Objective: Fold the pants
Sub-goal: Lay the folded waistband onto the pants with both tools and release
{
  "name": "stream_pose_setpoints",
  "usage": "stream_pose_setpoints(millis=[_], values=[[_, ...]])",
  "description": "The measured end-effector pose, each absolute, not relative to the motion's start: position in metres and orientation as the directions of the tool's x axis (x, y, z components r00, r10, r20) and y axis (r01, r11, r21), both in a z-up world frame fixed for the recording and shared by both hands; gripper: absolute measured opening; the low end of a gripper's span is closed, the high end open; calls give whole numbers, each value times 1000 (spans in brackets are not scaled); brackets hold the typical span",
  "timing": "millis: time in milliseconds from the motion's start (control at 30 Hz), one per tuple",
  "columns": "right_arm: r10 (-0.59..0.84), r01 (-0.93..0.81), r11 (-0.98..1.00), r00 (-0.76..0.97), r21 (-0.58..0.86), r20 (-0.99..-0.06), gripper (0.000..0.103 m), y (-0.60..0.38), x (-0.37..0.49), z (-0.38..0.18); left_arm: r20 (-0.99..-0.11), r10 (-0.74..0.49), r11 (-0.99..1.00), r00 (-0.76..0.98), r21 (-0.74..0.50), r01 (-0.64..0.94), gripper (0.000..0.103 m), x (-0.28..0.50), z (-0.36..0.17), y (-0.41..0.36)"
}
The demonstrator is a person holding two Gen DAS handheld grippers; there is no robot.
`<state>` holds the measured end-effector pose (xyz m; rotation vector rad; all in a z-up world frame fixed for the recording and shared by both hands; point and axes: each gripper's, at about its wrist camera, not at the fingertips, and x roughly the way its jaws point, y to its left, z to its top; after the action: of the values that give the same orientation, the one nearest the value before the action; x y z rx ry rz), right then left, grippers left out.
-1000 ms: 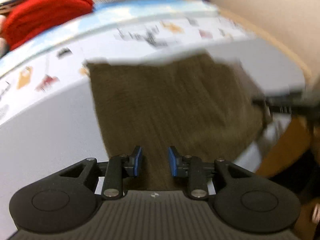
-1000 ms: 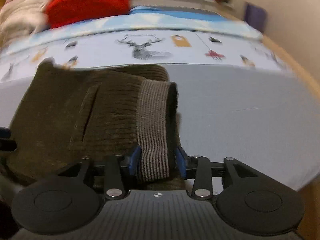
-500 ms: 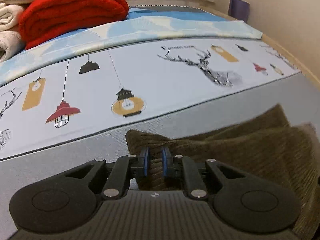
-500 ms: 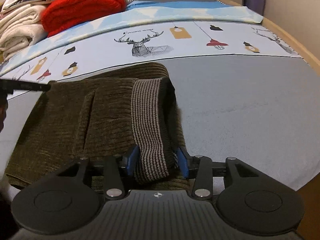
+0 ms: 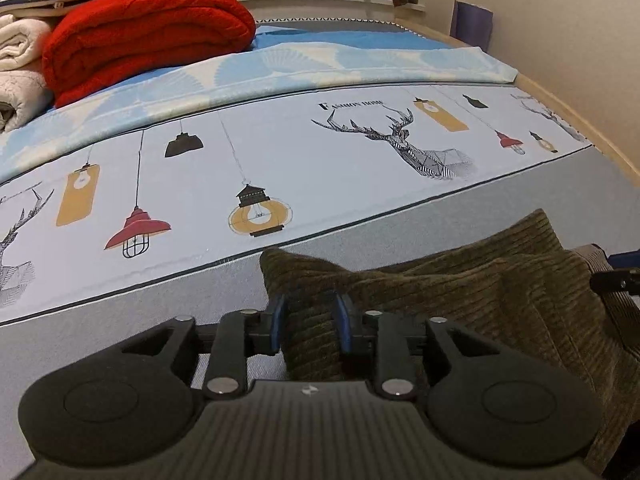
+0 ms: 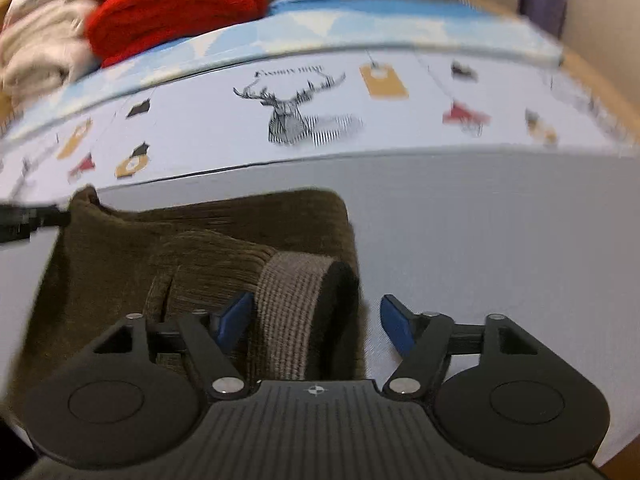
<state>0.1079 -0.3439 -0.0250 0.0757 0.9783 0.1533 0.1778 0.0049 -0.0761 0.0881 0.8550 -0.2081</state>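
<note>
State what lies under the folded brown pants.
The pants lie on the bed's grey sheet, which shows around them. Anything between them and the sheet is covered.

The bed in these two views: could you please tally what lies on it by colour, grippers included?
Brown: 1, the folded pants
Red: 1, the blanket
Cream: 1, the towel pile
Black with blue pads: 2, the left gripper and the right gripper
Total: 5
</note>
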Motion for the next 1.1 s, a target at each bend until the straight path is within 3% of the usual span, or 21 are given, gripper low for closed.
stream_pose_setpoints(millis=[200, 267, 333, 467, 633, 700, 733, 767, 800, 867, 933, 1033, 1100], values=[[297, -23, 941, 530, 337, -794, 78, -370, 110, -39, -765, -144, 976, 628, -5, 218, 48, 170, -75, 10], [321, -68, 938, 536, 339, -781, 78, -370, 110, -36, -776, -155, 980, 611, -41, 197, 71, 169, -75, 14], [350, -116, 934, 499, 339, -793, 79, -370, 110, -39, -785, -198, 979, 587, -127, 160, 85, 168, -75, 23], [403, -114, 913, 394, 392, -826, 95, -373, 117, -60, -822, -352, 926, 447, -374, 42, 87, 176, -102, 44], [477, -93, 875, 343, 475, -810, 102, -377, 129, -80, -829, -415, 886, 376, -463, -42, 91, 179, -135, 50], [485, -122, 872, 349, 474, -802, 102, -373, 131, -80, -810, -442, 871, 386, -490, -31, 91, 182, -135, 48], [487, -135, 872, 354, 471, -799, 96, -371, 130, -79, -801, -456, 862, 387, -506, -32, 86, 184, -136, 47], [487, -149, 872, 358, 466, -797, 91, -368, 130, -77, -798, -455, 861, 395, -507, -32, 75, 185, -137, 46], [479, -162, 877, 366, 452, -798, 87, -367, 129, -74, -801, -443, 869, 402, -494, -28, 73, 186, -136, 44], [470, -186, 882, 383, 432, -795, 69, -365, 127, -67, -812, -414, 893, 411, -450, 10, 52, 186, -130, 36], [470, -211, 883, 407, 420, -783, 57, -363, 124, -58, -816, -387, 911, 429, -411, 40, 41, 184, -119, 31], [505, -241, 863, 439, 444, -743, 47, -365, 123, -42, -798, -359, 925, 484, -373, 71, 37, 181, -91, 30], [541, -274, 840, 474, 468, -694, 45, -360, 125, -26, -769, -335, 935, 544, -343, 90, 37, 180, -69, 37]])
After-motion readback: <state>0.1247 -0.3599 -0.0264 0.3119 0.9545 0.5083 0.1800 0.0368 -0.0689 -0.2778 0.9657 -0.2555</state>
